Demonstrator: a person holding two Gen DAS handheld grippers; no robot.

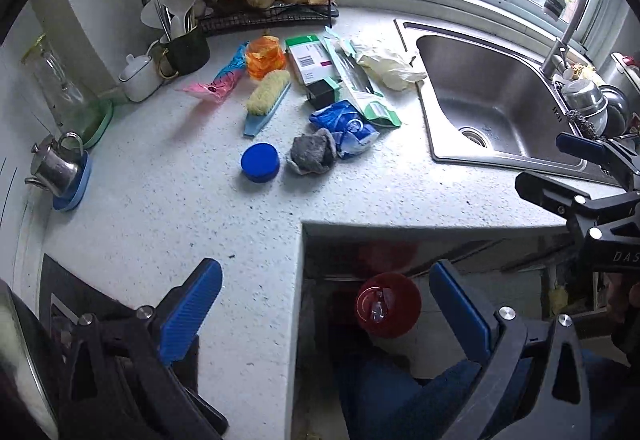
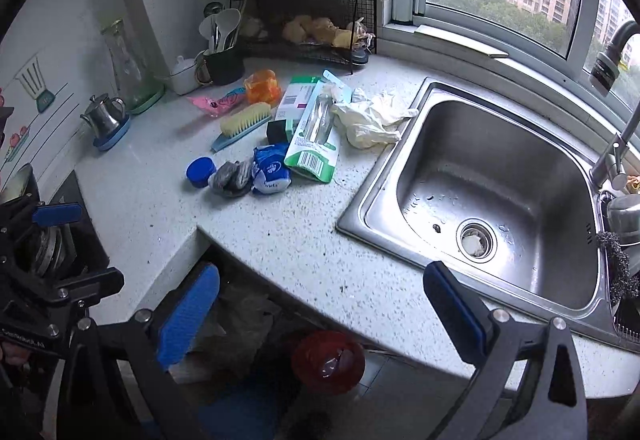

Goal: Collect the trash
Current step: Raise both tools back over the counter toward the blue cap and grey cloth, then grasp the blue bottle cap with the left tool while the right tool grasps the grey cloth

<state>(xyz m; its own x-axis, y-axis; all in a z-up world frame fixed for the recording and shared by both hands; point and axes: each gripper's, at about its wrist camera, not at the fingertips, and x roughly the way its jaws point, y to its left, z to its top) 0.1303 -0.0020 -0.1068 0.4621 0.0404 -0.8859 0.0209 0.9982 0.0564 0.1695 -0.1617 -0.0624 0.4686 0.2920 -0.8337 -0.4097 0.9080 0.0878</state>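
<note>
**Spotter:** Where are the claws?

**Me:** I've got both spread wide and empty. My left gripper (image 1: 324, 304) hangs over the near edge of the countertop (image 1: 168, 199); my right gripper (image 2: 320, 304) hangs over the same edge, close to the sink (image 2: 500, 179).

**Spotter:** And the trash?

**Me:** Heaped on the counter, far and a little left of both claws: a crumpled blue wrapper (image 1: 348, 127), a grey wad (image 1: 312, 151), a green-and-white package (image 1: 360, 79), a pale glove (image 1: 388, 65) and a pink wrapper (image 1: 224, 79). The red bin (image 1: 388, 306) sits on the floor below the counter, right under my left claw.

**Spotter:** Which arm goes?

**Me:** I'd judge the left is nearer the grey wad, almost straight ahead. The green package's long axis runs near-to-far, so I'd pinch it across its width.
</note>
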